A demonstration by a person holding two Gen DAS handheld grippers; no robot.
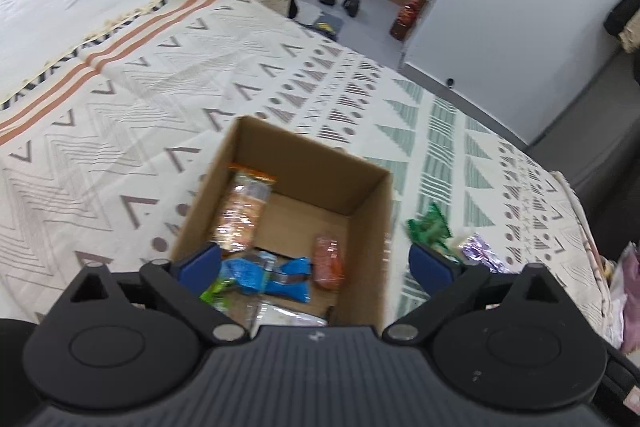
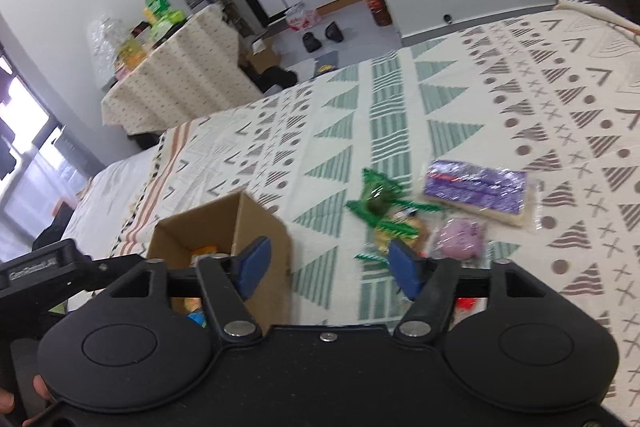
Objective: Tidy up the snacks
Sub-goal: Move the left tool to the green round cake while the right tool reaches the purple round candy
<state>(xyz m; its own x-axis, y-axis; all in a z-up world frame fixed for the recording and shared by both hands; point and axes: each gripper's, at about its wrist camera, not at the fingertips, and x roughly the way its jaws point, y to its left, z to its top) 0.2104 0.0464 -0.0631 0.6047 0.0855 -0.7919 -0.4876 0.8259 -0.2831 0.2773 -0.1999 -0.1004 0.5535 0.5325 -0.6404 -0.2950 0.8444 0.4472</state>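
Now mid-sort. Left gripper (image 1: 316,263) hangs over cardboard box (image 1: 370,223) on bedspread (image 1: 120,99), jaws spread wide, nothing between them; placed to drop or reach inside. Box already holds blue packet (image 1: 286,277), orange packet (image 1: 329,261), clear cracker pack (image 1: 244,213). Right gripper (image 2: 330,269) likewise gaping, empty, aimed at loose pile just beside box: green packet (image 2: 378,203), purple wafer pack (image 2: 476,189), pink pouch (image 2: 460,241). Likely next pick: green packet, nearest.
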